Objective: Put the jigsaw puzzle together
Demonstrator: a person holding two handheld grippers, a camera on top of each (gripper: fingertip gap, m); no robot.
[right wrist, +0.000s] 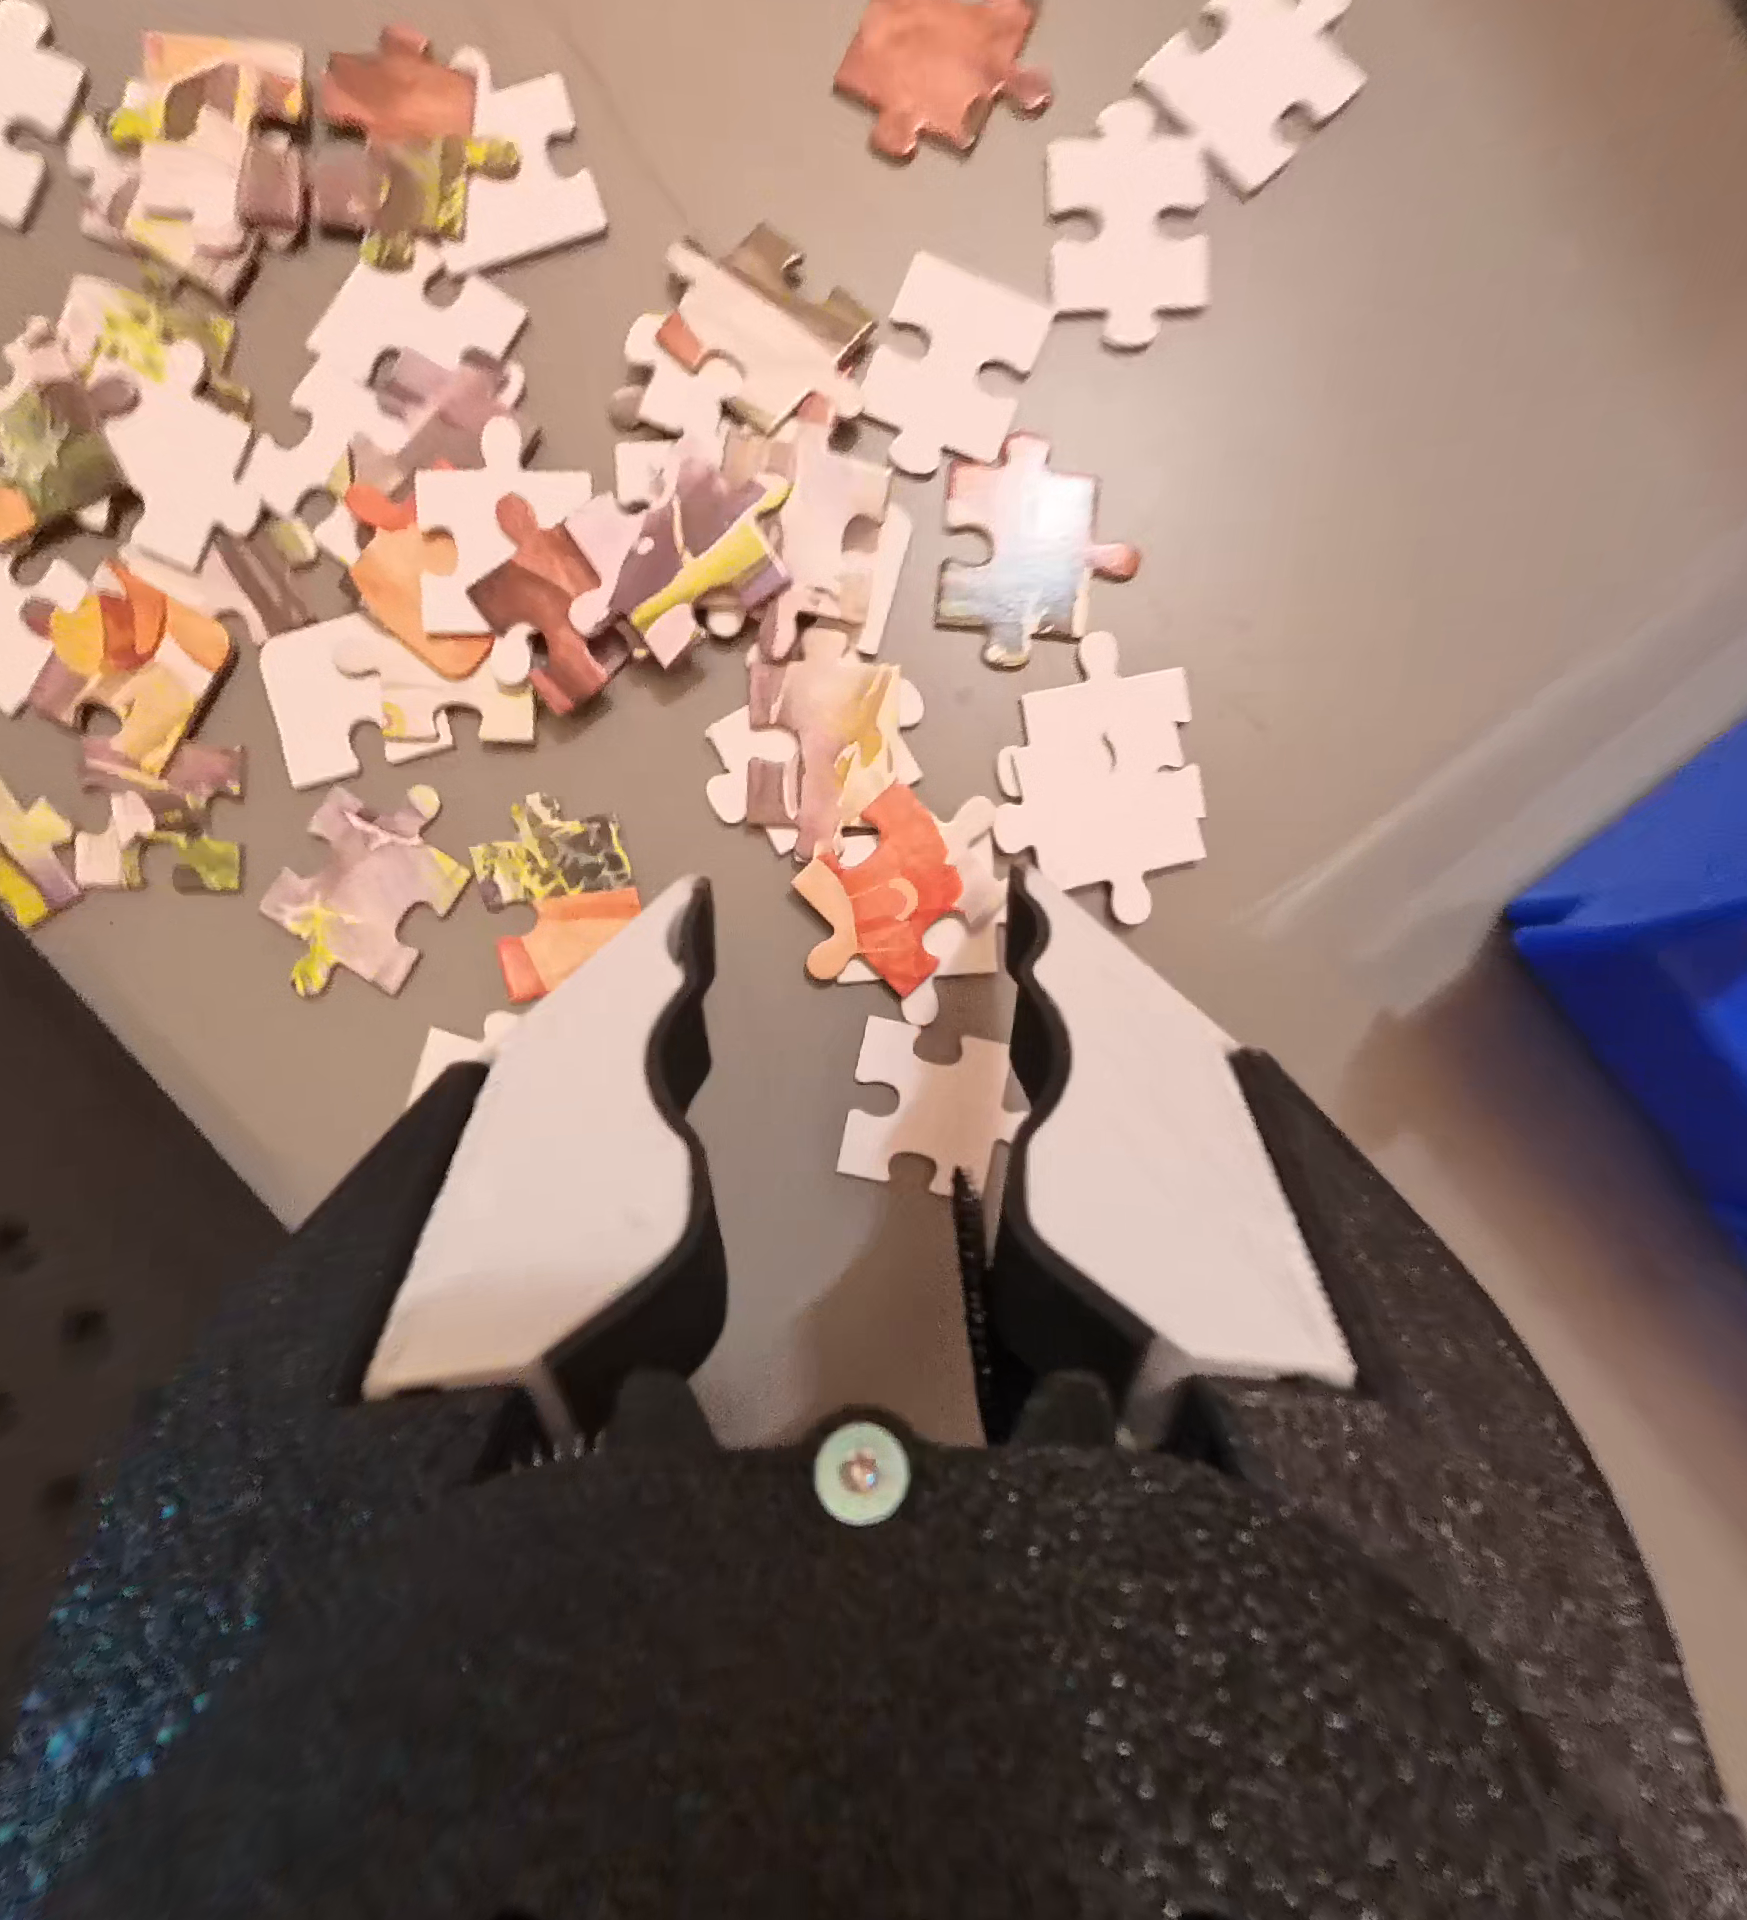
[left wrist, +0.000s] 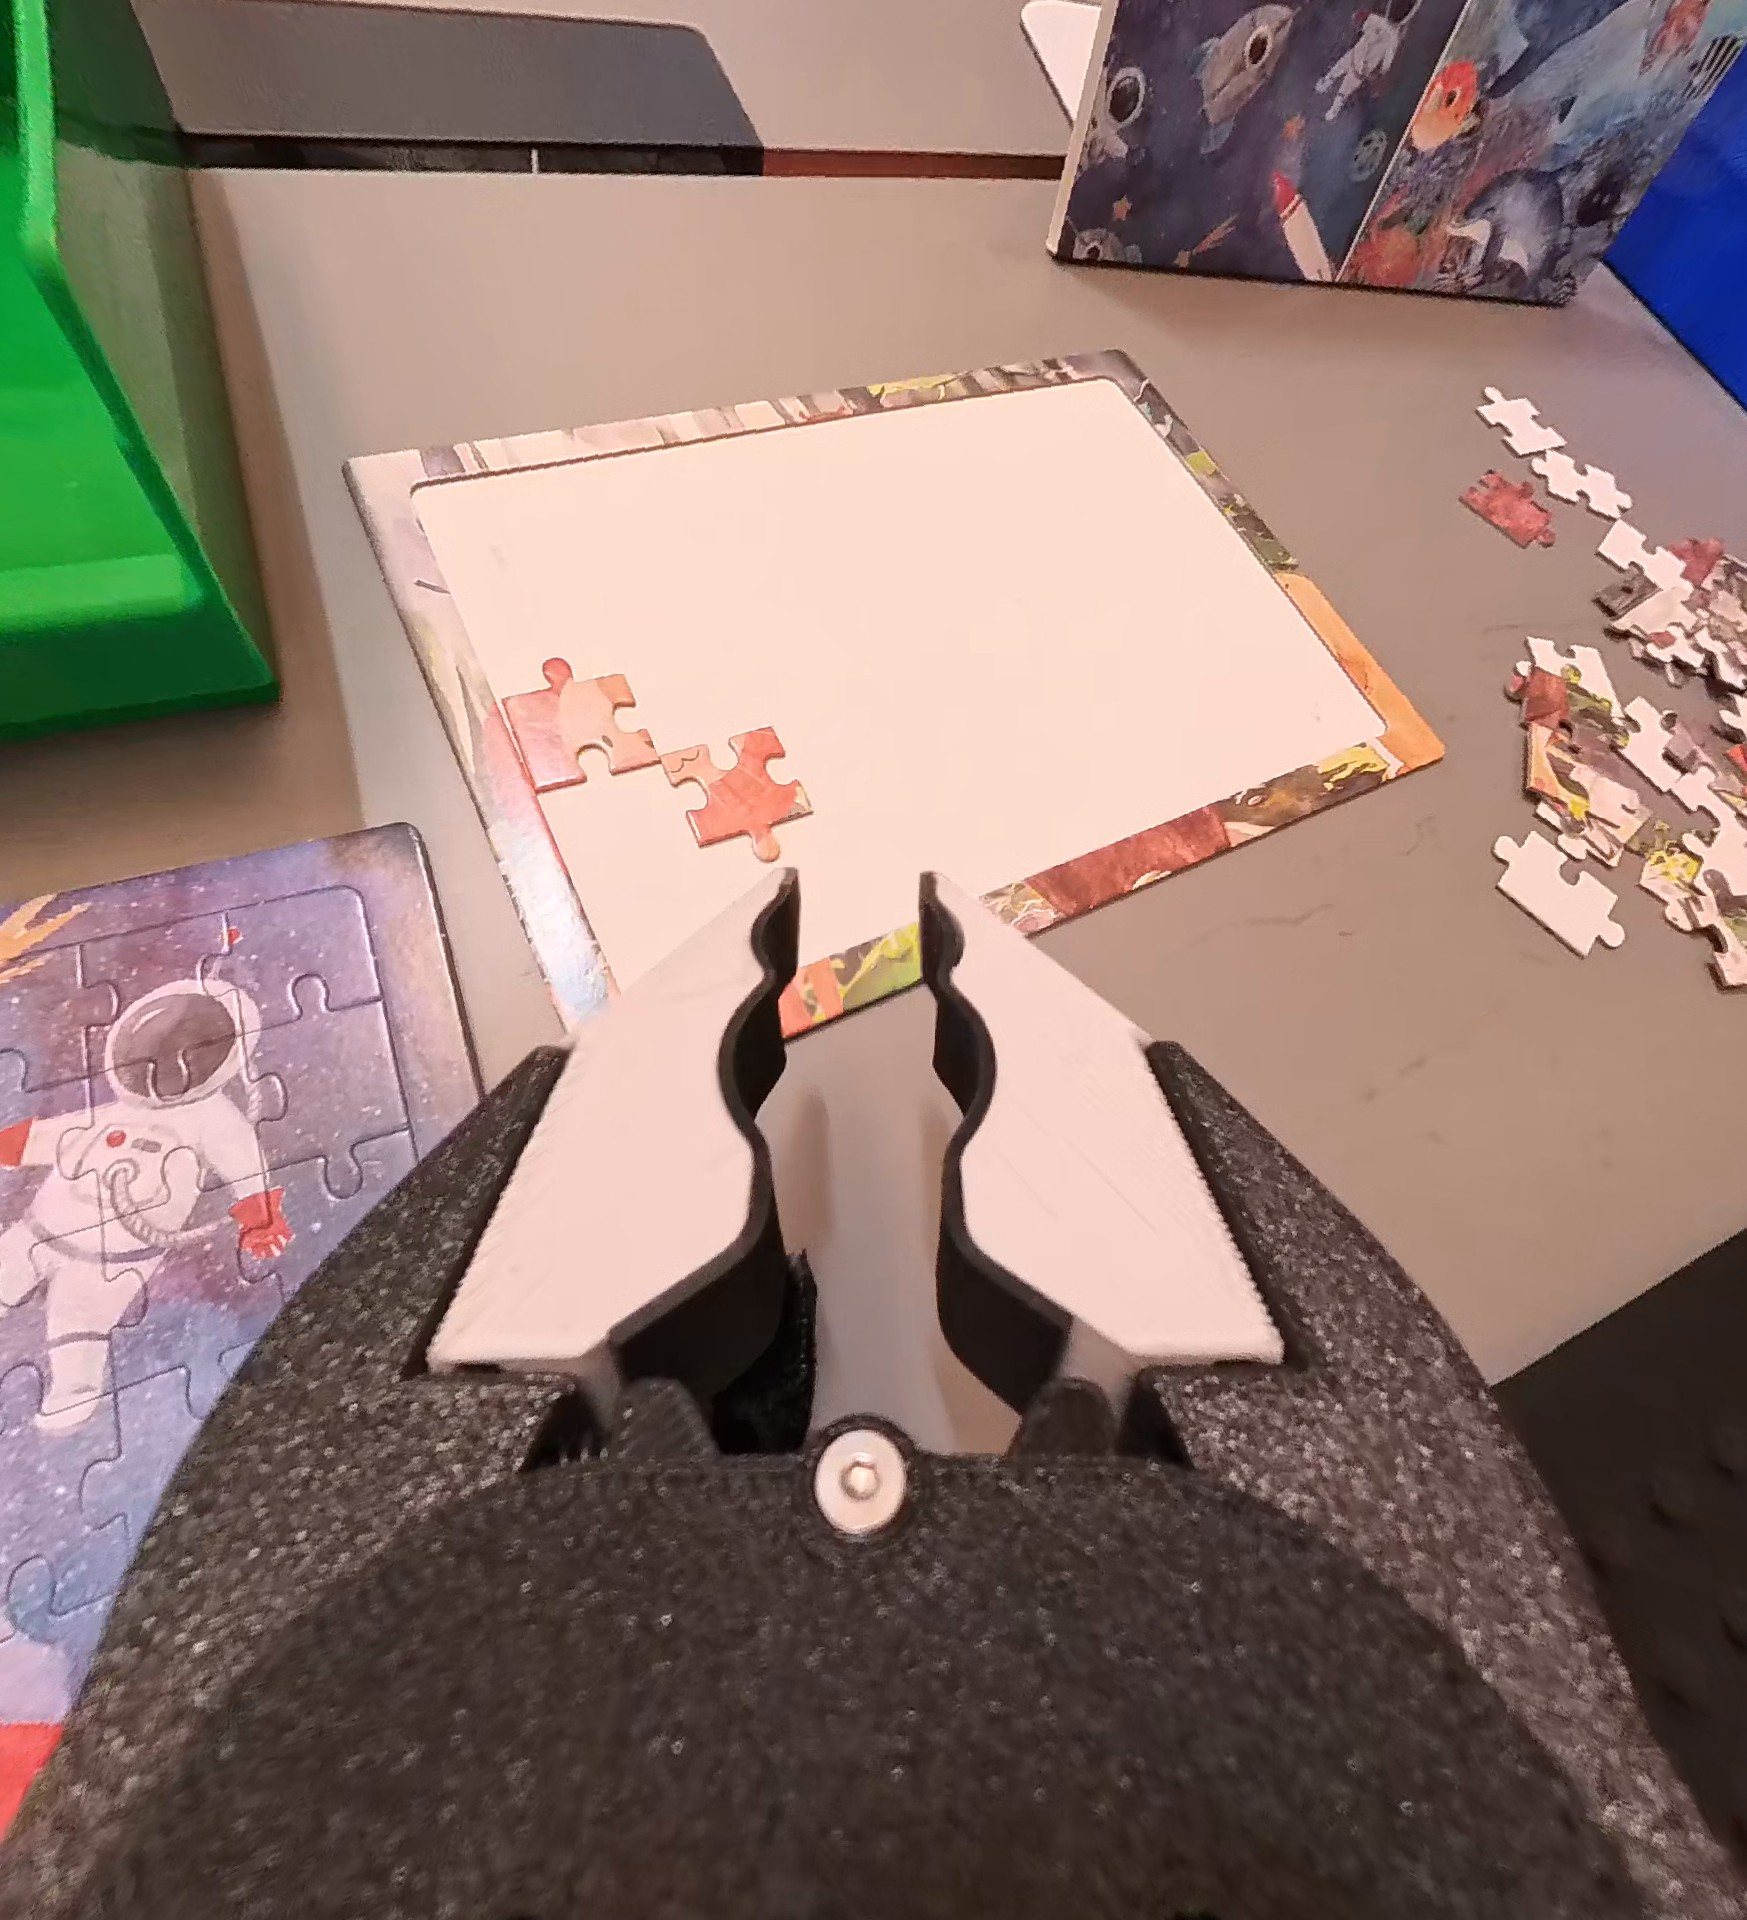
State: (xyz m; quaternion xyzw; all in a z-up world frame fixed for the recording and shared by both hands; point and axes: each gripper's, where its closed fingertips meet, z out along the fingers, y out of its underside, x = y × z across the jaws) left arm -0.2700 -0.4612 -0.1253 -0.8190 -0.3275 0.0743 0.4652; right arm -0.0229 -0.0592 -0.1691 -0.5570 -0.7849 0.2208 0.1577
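Observation:
In the left wrist view, the puzzle frame board [left wrist: 1160, 852] lies on the grey table, its white inside mostly bare. Two reddish pieces [left wrist: 578, 722] [left wrist: 739, 784] lie in its near left corner, corner to corner. My left gripper [left wrist: 858, 883] hovers over the board's near edge, its jaws a little apart with nothing between them. In the right wrist view, my right gripper [right wrist: 858, 883] is open wide over the loose pieces [right wrist: 412, 468]. An orange-red piece [right wrist: 890, 904] lies flat on the table between the fingertips, closer to the right one, and the pads do not press on it.
A green bin [left wrist: 38, 468] stands at the left and a finished astronaut puzzle [left wrist: 152, 1143] at the near left. A picture box [left wrist: 1368, 135] and a blue bin [left wrist: 1742, 260] stand at the back right. The loose pile [left wrist: 1700, 748] lies right of the board. The blue bin [right wrist: 1700, 966] is also right of my right gripper. The grippers' ends are close to 50 centimetres from one another.

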